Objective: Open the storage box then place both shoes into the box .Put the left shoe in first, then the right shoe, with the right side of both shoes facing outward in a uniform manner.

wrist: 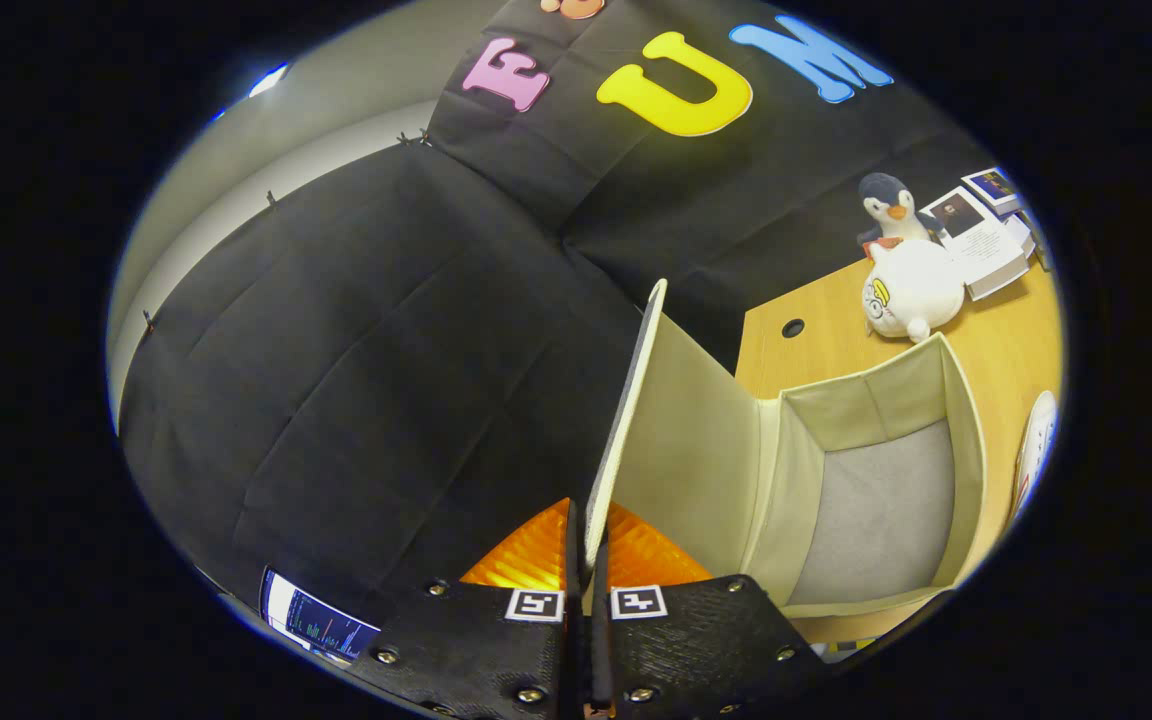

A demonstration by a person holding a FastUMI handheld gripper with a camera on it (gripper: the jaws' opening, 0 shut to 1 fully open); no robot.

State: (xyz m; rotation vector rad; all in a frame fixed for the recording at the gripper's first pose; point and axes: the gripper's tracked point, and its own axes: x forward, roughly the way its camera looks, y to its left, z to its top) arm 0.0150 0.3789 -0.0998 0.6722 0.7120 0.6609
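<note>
My gripper (586,545) is shut on the lid (636,400) of the cream fabric storage box (871,400), pinching the lid's edge between both fingers. The lid stands raised, swung up and away from the box mouth. The box interior is open, with a grey floor (881,515) and nothing inside it. A white shoe (1036,445) lies on the wooden table just past the box's far side, only partly seen.
The box rests on a light wooden table (826,350) with a round cable hole (793,327). A penguin plush (888,208), a white round plush (911,290) and some books (981,240) sit at the table's far end. A lit screen (311,620) shows low beside my fingers.
</note>
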